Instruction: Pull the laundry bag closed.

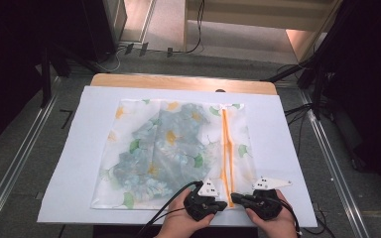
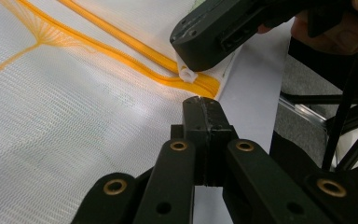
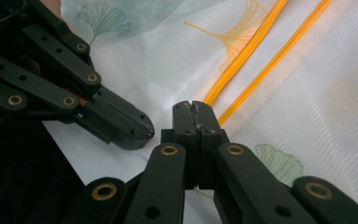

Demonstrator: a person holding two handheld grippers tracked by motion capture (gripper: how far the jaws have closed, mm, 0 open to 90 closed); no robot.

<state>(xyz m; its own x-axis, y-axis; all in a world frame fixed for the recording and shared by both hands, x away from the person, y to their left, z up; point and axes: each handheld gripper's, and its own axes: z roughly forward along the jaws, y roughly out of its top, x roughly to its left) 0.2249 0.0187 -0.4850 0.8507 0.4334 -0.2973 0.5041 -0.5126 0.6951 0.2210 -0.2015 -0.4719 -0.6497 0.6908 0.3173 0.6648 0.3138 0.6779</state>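
While parked tip to tip at the near end of the zip [image 1: 226,144], both shut tight. Left gripper [image 1: 223,203] just left of that end, closed, with nothing clearly between the jaws. Right gripper [image 1: 234,199] just right of it, closed too, tip touching the orange tape beside a small white nub, perhaps the pull. Impossible to tell whether pinched or merely pressed. Right one nearer the zip, by a hair. Beyond the tips, running straight away, near to far, down the right part of the bag [image 1: 168,148]; seen as two orange lines side by side. Left of the zip, through the mesh, folded blue-green floral cloth, outline blurred. At the zip's far end, too small to make out any slider. Likely next: steady one side and draw along that axis.
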